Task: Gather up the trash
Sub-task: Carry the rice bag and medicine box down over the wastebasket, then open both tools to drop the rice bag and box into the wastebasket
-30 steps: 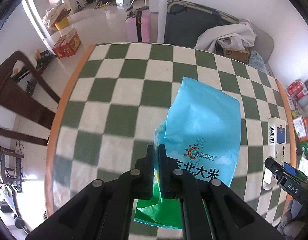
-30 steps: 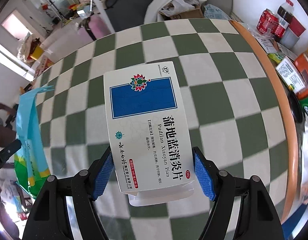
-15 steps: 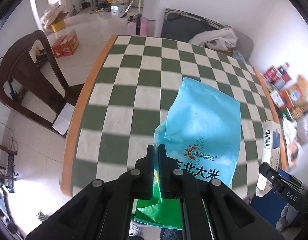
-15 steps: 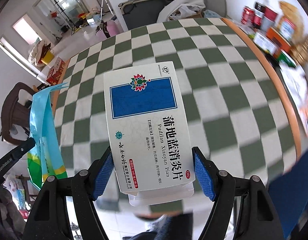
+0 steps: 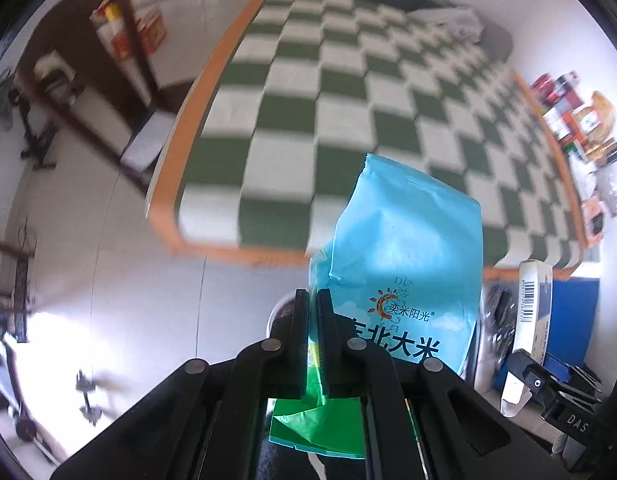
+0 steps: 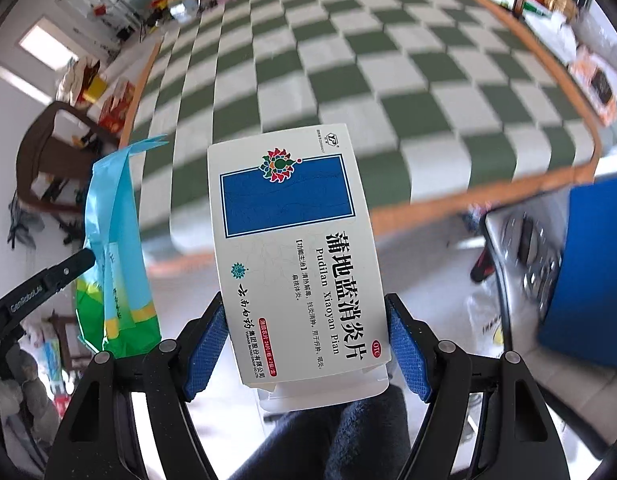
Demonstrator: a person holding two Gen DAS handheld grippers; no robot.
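Left gripper [image 5: 313, 312] pinching the rice bag [image 5: 404, 264] and right gripper [image 6: 306, 344] clamping the medicine box [image 6: 296, 248], now withdrawn past the checkered table's [image 5: 308, 120] edge (presumably bound for a bin).

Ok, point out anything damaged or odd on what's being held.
The medicine box in the right tongs has its bottom flap hanging open. The rice bag in the left tongs is creased, its top torn open.

1. Left gripper [image 5: 313, 304]: black fingers [image 5: 299, 320] pressed nearly together, only a thin sheet of blue rice bag [image 5: 404, 248] pinched between them.
2. Right gripper [image 6: 306, 334]: blue-padded fingers [image 6: 206, 350] spread wide, clamped on both long edges of the medicine box [image 6: 296, 248], which juts forward beyond the fingertips.
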